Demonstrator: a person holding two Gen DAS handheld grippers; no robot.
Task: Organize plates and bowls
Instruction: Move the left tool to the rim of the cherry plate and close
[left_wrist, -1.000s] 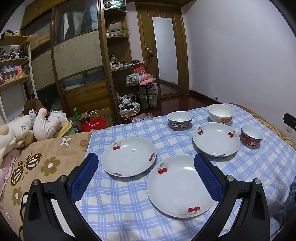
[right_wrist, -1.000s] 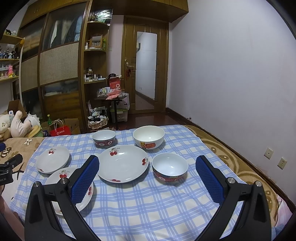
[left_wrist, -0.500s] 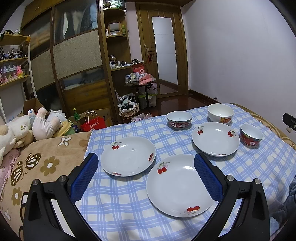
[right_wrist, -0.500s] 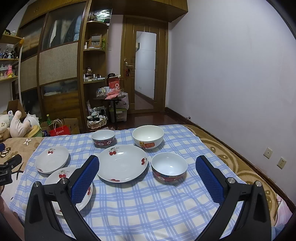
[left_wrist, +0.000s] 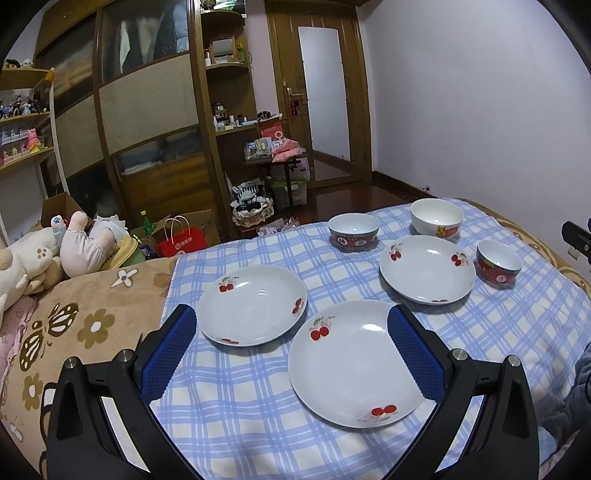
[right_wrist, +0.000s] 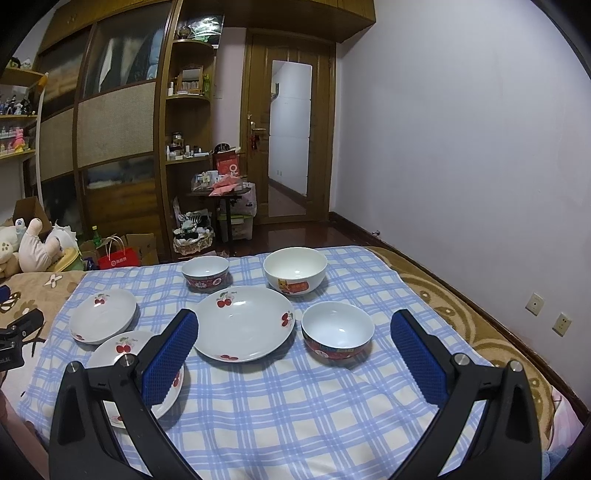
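Note:
Three white cherry-print plates lie on a blue checked cloth (left_wrist: 258, 406): a near plate (left_wrist: 354, 363), a left plate (left_wrist: 253, 304) and a far-right plate (left_wrist: 426, 269). Behind them stand a red-patterned bowl (left_wrist: 353, 232), a white bowl (left_wrist: 437, 217) and a red bowl (left_wrist: 498, 262). My left gripper (left_wrist: 291, 350) hovers open above the near plate, holding nothing. In the right wrist view my right gripper (right_wrist: 293, 360) hangs open and empty over the cloth, in front of the middle plate (right_wrist: 244, 323) and the red bowl (right_wrist: 337, 334).
The cloth covers a bed with a brown flowered blanket (left_wrist: 74, 325). Plush toys (left_wrist: 55, 251) lie at the far left. A wardrobe (left_wrist: 147, 110), a shelf, a red bag (left_wrist: 183, 242) and a door (left_wrist: 325, 103) stand beyond. A wall (right_wrist: 461, 147) runs along the right.
Both views have barely shifted; the dishes sit a touch lower and closer in the right wrist view. Neither gripper has altered its opening.

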